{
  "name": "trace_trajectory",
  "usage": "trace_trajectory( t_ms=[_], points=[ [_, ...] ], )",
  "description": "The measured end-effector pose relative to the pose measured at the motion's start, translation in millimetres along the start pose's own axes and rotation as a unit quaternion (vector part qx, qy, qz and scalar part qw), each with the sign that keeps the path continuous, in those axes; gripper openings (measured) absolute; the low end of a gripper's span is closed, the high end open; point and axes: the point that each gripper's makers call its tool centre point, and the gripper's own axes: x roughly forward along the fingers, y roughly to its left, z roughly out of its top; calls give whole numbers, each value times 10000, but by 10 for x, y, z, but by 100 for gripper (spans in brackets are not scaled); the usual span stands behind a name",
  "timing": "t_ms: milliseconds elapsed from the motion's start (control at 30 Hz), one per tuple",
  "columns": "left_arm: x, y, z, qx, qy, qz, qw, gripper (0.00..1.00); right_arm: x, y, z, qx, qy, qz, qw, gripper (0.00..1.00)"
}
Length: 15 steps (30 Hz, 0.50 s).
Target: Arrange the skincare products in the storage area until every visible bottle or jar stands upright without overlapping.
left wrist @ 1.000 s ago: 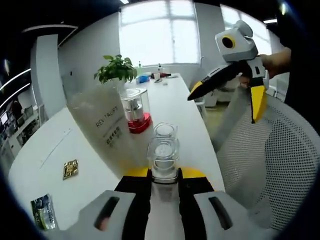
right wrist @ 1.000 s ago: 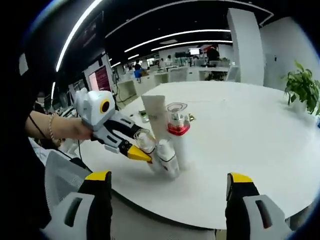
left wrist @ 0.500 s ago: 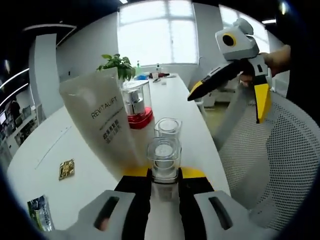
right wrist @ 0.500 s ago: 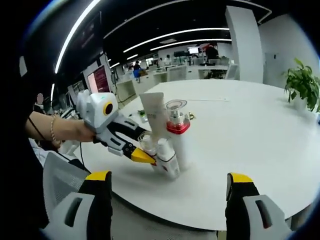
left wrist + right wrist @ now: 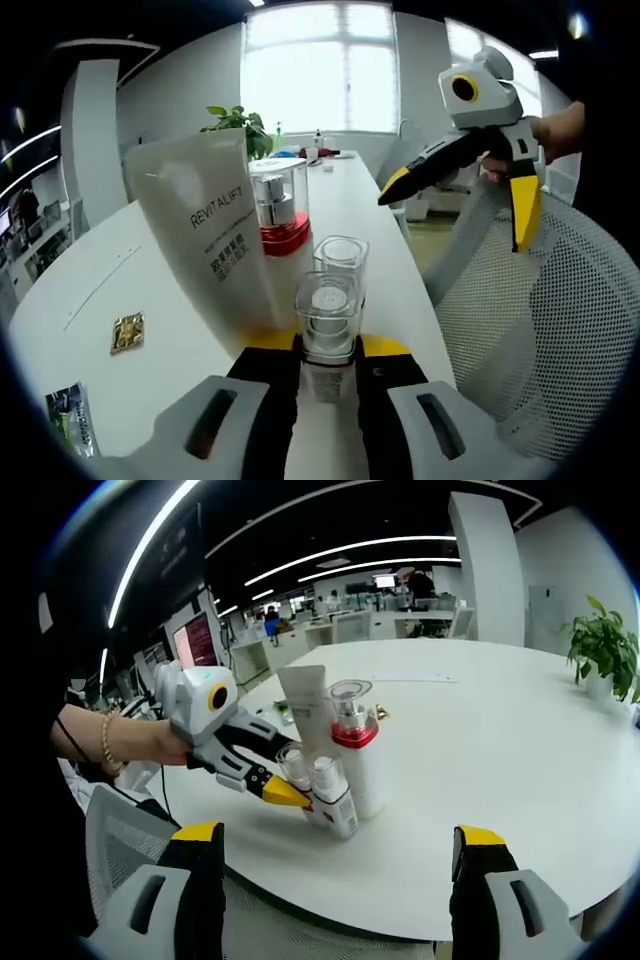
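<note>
Left gripper (image 5: 327,365) clamps a clear-capped bottle (image 5: 327,310) beside the tube (image 5: 215,235); right gripper (image 5: 335,855) hangs wide open.

White round table (image 5: 95,310) carrying a small gold square packet (image 5: 126,332) at nine o'clock and a dark printed sachet (image 5: 62,428) at eight o'clock. Potted green plant (image 5: 238,124) at eleven o'clock before a bright window (image 5: 318,65). White mesh chair (image 5: 540,320) at three o'clock.
</note>
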Motion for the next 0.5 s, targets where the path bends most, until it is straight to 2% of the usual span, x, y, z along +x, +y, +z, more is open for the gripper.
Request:
trace_trajectory(
  t_ms=[500],
  points=[
    [-49,30,-19,57,10,39,10000,18,1,15,-12,-7,48,15,10000,98]
  ],
)
